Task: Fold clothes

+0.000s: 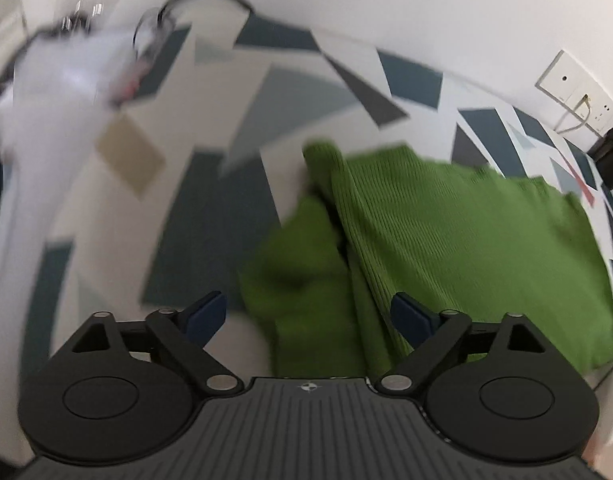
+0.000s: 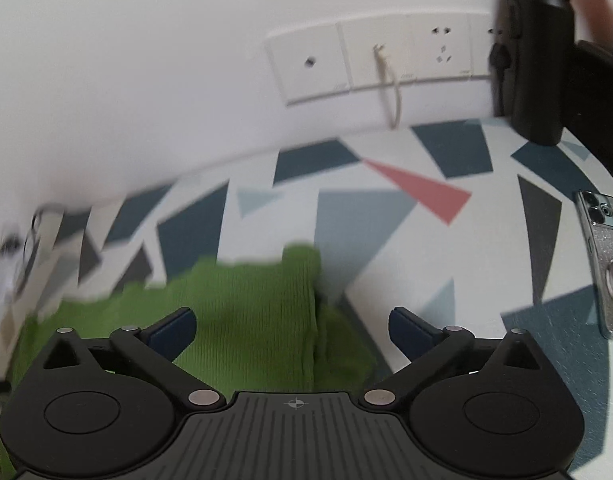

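The green ribbed knit garment (image 1: 446,232) lies on the table covered in a white cloth with grey, blue and pink geometric patches (image 1: 210,208). It is already partly doubled over: a long ribbed layer runs from the far edge toward the near one and overlaps a smoother green panel on its left, with a dark crease between them. Its right part spreads flat and broad. From the right wrist view the same garment (image 2: 246,320) shows a straight folded edge on its right side and a ragged, blurred far edge.

The left gripper (image 1: 308,316) hangs over the near left part of the garment, jaws wide apart and holding nothing. The right gripper (image 2: 292,328) is likewise spread and empty, over the garment's right edge.

Whether another fold is due or the folding is over cannot be settled here. If a fold does follow, it would go best with both grippers pinching matching corners, lifting level, and laying edge on edge so the ribbing stays unbunched.

Farther right lie a glittery-cased phone (image 2: 604,264) and a black bottle (image 2: 538,60) by the white wall sockets (image 2: 370,60).
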`<state>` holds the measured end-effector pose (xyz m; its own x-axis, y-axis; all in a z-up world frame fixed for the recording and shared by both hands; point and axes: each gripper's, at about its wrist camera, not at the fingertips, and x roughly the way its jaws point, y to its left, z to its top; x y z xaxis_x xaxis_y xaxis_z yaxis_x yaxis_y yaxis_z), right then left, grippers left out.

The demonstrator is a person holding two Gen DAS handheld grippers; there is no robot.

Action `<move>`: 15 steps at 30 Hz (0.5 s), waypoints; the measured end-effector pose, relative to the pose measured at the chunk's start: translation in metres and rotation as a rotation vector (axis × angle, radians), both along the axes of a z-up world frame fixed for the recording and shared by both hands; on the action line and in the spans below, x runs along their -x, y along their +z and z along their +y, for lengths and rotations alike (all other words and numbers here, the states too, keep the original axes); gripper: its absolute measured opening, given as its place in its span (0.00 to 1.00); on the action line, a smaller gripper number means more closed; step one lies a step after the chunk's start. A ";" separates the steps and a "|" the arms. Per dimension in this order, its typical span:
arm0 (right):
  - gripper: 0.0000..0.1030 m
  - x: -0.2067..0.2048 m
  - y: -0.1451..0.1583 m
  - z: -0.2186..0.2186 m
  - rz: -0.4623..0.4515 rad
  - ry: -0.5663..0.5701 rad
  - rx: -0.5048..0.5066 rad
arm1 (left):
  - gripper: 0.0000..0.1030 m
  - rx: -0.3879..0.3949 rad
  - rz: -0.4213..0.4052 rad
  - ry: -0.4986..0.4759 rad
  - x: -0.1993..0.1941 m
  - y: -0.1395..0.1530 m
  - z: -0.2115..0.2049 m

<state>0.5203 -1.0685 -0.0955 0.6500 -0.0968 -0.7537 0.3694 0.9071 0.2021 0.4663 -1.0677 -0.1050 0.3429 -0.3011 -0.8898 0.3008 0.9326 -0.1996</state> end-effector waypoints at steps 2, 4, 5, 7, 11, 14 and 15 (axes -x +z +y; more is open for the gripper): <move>0.99 0.011 0.001 0.002 0.025 0.041 -0.012 | 0.90 -0.012 0.014 -0.001 0.009 -0.005 -0.005; 0.99 0.014 -0.005 0.008 0.064 0.068 -0.018 | 0.90 -0.023 0.020 0.002 0.016 -0.010 -0.011; 0.99 0.015 -0.010 0.013 0.084 0.078 -0.024 | 0.91 -0.029 0.016 0.005 0.018 -0.012 -0.014; 0.99 0.014 -0.019 0.021 0.111 0.089 -0.028 | 0.95 -0.041 0.010 0.012 0.021 -0.016 -0.020; 0.99 0.010 -0.033 0.035 0.159 0.091 -0.009 | 1.00 -0.096 -0.013 0.023 0.022 -0.022 -0.030; 0.99 0.008 -0.036 0.046 0.171 0.096 0.058 | 1.00 -0.093 -0.005 0.030 0.020 -0.022 -0.029; 0.99 0.007 -0.036 0.046 0.174 0.092 0.059 | 1.00 -0.093 -0.004 0.024 0.019 -0.022 -0.028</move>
<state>0.5135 -1.0226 -0.1318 0.5190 -0.0903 -0.8500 0.3089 0.9470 0.0880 0.4473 -1.0960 -0.1273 0.3525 -0.2091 -0.9121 0.2787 0.9539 -0.1110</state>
